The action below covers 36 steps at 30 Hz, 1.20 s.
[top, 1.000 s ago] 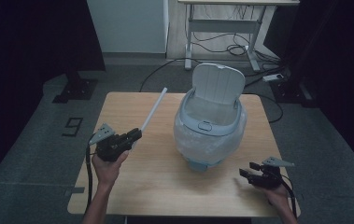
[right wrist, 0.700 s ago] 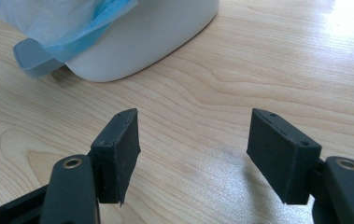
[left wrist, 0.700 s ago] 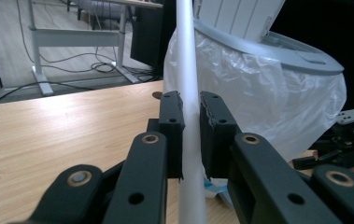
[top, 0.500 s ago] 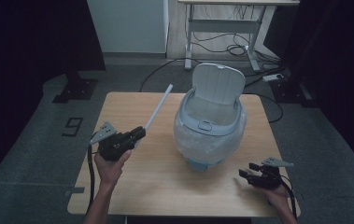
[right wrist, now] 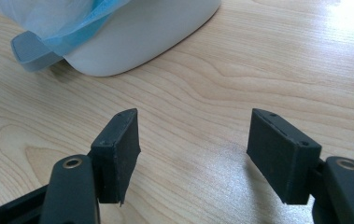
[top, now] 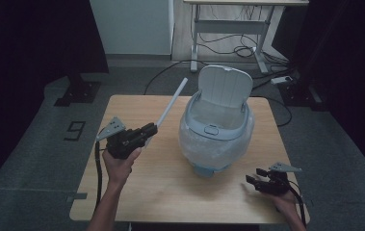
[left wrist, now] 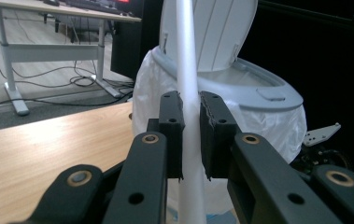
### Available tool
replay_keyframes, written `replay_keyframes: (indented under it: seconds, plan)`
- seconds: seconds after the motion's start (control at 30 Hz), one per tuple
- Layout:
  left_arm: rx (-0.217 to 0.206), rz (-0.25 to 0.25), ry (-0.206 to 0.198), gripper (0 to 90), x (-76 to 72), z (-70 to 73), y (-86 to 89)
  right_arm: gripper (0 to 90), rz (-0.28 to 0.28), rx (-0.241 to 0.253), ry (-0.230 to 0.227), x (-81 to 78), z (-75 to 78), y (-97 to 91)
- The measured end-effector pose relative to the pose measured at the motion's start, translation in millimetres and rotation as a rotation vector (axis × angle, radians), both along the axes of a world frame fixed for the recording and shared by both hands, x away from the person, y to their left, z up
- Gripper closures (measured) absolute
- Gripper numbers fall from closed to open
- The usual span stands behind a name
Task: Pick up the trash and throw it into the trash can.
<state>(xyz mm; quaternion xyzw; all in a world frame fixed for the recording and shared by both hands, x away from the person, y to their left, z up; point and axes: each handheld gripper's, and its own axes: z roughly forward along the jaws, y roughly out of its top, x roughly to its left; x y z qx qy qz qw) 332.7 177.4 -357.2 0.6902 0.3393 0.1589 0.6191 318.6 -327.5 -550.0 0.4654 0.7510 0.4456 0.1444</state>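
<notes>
From the high view I see my left gripper (top: 147, 131) raised above the left part of the worktop (top: 170, 192), its jaws clamped on the lower end of a long white stick (top: 171, 103). The stick slants up and away from the jaws toward the far side of the worktop, its upper end in the air just left of the bin's raised lid (top: 226, 86). In the left gripper view the stick (left wrist: 186, 70) runs straight up between the two pads, which press on it from both sides; the gap is narrow, no wider than the stick itself.

The bin (top: 217, 139) stands near the middle of the worktop, slightly right of centre. It is pale grey, lined with a translucent white bag (top: 233, 147) folded over its rim, and the lid stands open, tipped back. The stick does not touch the bin.

My right gripper (top: 254, 182) sits low at the near right corner of the worktop, well apart from the bin. In the right gripper view its jaws stand wide, nothing between the pads (right wrist: 118, 140), bare wood beneath. The bin's base (right wrist: 137, 42) and a blue edge of the bag (right wrist: 79, 35) appear beyond them.

A desk frame with cables (top: 233, 45) stands on the floor behind.
</notes>
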Motion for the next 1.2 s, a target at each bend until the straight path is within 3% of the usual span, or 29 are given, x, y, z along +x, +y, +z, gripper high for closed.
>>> replay_keyframes:
  seconds: [0.57, 1.2]
  plan:
    - [0.03, -0.031, -0.023, 79.8, 14.6, 23.3, -29.8, 34.0, -0.002, -0.008, 0.006, 0.2, -1.4, 0.1]
    - [0.061, -0.051, -0.013, 79.8, 33.9, 34.8, -60.8, 34.0, -0.008, -0.006, 0.003, 0.1, -1.4, -1.1]
